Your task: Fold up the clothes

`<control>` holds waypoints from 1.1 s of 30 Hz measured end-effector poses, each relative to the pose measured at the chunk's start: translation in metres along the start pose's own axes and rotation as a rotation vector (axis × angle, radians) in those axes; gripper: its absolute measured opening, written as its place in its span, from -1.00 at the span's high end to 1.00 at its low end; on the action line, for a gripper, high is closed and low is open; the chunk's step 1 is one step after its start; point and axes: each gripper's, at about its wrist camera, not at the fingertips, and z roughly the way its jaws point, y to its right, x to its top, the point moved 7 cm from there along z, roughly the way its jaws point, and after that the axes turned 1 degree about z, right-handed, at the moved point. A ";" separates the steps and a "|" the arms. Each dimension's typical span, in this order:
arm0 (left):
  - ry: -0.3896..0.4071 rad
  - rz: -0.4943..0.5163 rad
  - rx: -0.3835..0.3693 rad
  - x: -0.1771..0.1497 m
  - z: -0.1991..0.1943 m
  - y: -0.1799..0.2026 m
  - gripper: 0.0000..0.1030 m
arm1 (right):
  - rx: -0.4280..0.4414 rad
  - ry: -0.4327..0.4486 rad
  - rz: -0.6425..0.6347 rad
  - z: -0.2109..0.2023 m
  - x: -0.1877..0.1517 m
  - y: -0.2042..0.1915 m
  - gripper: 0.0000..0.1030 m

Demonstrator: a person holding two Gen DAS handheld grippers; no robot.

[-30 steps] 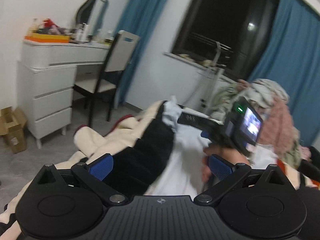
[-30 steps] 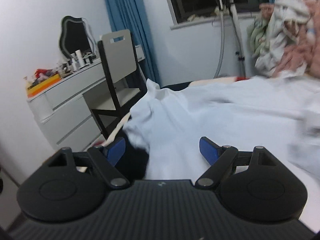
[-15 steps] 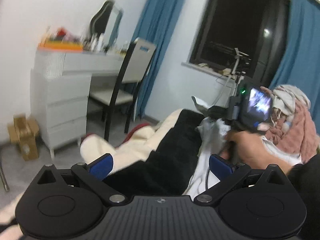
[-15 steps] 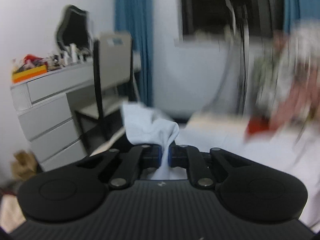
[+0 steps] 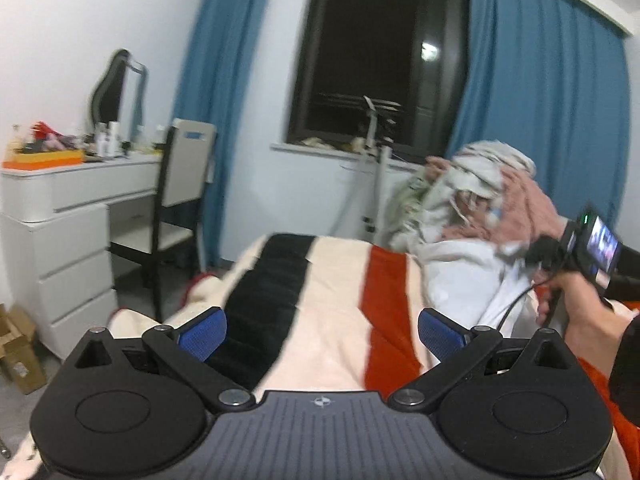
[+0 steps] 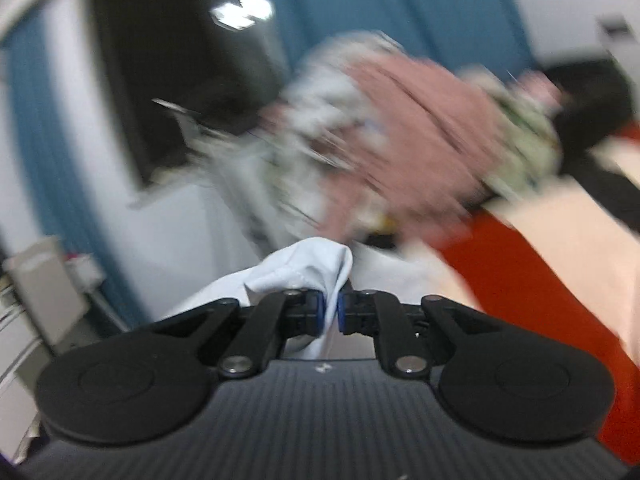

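Right gripper (image 6: 329,310) pinches a soft, light white shirt (image 6: 296,270), probably by an edge; left gripper (image 5: 322,334) gapes empty at 6 o'clock.

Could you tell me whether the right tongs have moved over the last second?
Yes. The right tongs, now shut on the white garment, have swung rightward, from facing the chair toward the clothes pile.

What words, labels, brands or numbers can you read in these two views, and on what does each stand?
No text can be read.
Left hand-held gripper: a small round emblem on its body, no letters.
Bottles on the dresser: labels too small.
Cardboard box: sticker too small.
Right view: blurred.
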 end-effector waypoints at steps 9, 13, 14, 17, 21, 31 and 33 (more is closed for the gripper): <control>-0.106 0.017 -0.119 -0.021 0.042 0.023 -0.99 | 0.094 -0.149 -0.059 0.004 -0.025 0.014 -0.76; -0.080 0.055 -0.146 -0.019 0.029 0.030 -0.99 | 0.097 -0.105 -0.080 -0.050 -0.016 0.004 -0.76; -0.062 0.073 -0.158 -0.017 0.021 0.033 -0.99 | 0.105 -0.098 -0.091 -0.070 -0.016 0.002 -0.76; -0.017 0.115 -0.209 -0.012 0.000 0.041 -0.99 | 0.127 -0.077 -0.122 -0.130 -0.015 -0.001 -0.76; -0.003 0.161 -0.256 -0.011 -0.026 0.050 -0.99 | 0.157 -0.048 -0.163 -0.210 -0.013 -0.005 -0.76; -0.106 0.053 -0.385 -0.011 -0.077 0.050 -0.99 | 0.132 -0.012 -0.252 -0.401 -0.067 0.008 -0.76; -0.163 0.007 -0.386 -0.014 -0.074 0.044 -0.99 | 0.110 0.000 -0.243 -0.424 -0.079 0.015 -0.76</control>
